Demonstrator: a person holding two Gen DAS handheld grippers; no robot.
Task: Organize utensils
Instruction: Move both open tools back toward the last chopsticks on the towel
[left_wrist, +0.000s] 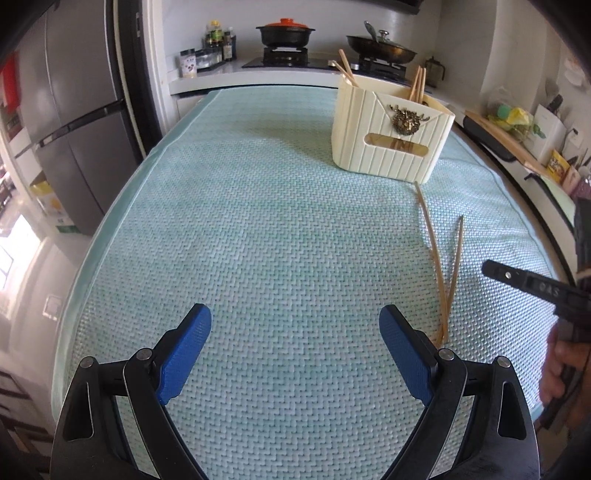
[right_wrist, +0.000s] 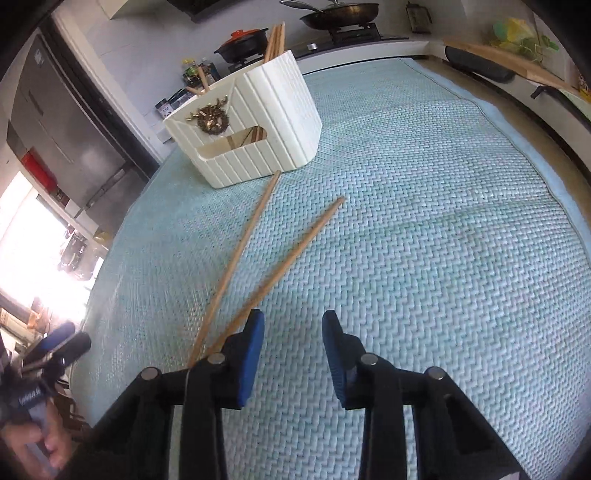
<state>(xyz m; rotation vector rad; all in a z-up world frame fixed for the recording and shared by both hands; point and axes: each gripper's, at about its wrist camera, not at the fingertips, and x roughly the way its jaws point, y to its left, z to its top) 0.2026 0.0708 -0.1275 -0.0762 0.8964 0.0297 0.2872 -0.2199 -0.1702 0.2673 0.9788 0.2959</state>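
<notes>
Two wooden chopsticks (right_wrist: 236, 258) lie loose on the pale green woven mat (right_wrist: 424, 229), crossing near their close ends. My right gripper (right_wrist: 293, 321) hovers just right of those ends. It is open with a narrow gap, and only mat shows between its blue pads. One chopstick runs behind the left finger (right_wrist: 255, 343). The cream ribbed utensil holder (right_wrist: 258, 122) stands beyond, with several chopsticks upright in it. My left gripper (left_wrist: 295, 317) is wide open over bare mat, with the loose chopsticks (left_wrist: 434, 254) to its right and the holder (left_wrist: 391, 136) at the far right.
A stove with a black pot (left_wrist: 284, 33) and a pan (left_wrist: 380, 46) stands behind the table. A grey refrigerator (left_wrist: 77, 122) is at the left. A counter with a wooden board (left_wrist: 506, 144) and clutter runs along the right. A hand (left_wrist: 561, 369) holds the right tool.
</notes>
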